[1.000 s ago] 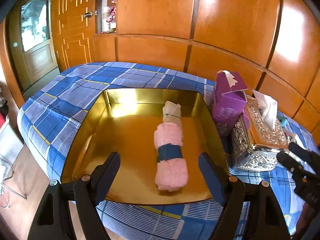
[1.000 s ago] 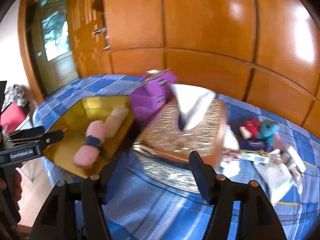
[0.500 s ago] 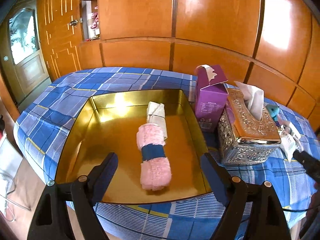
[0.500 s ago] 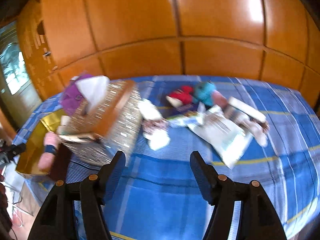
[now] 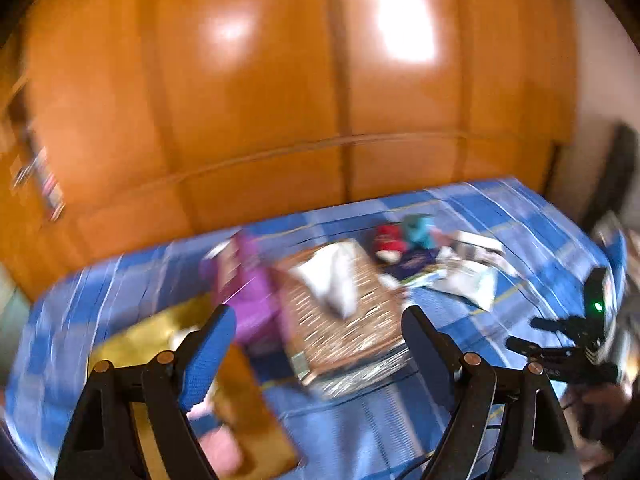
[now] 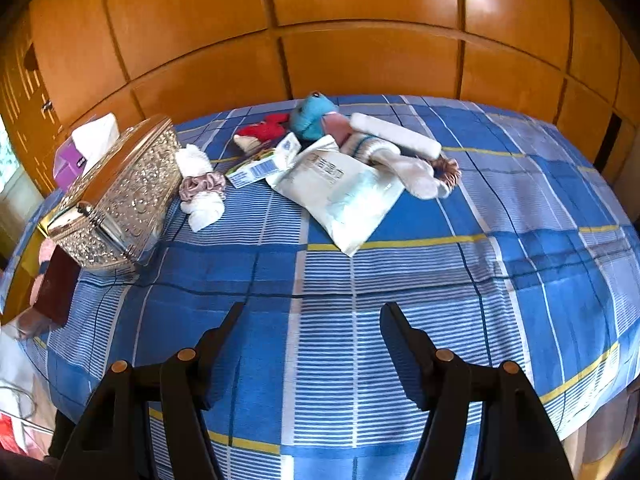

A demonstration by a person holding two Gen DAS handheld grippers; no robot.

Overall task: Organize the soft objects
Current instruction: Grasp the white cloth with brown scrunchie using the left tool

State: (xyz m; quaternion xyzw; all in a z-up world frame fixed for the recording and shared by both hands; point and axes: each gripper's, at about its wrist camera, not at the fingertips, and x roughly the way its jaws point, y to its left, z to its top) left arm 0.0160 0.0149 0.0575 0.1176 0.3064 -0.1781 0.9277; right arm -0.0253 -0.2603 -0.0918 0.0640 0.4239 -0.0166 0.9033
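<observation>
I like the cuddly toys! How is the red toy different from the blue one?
The red toy is flatter and lies low on the bedspread; the blue toy is rounder and sits higher. The red toy lies left of the blue one, nearer the silver box. Both are soft, lie in the same pile, and no gripper holds them.

We face a wall of glossy orange-brown wooden panels (image 6: 360,60), divided by dark vertical and horizontal seams. Bright patches of reflected light (image 5: 404,20) sit high on the panels in the left wrist view, which is blurred. Below the wall we see a bed covered with a blue, white and yellow checked cloth (image 6: 400,272). At the far left of the right wrist view, a strip of daylight (image 6: 6,160) shows beside panelled wooden cabinet doors (image 6: 24,92). A pale plain wall (image 5: 600,92) adjoins the panelling at right.
</observation>
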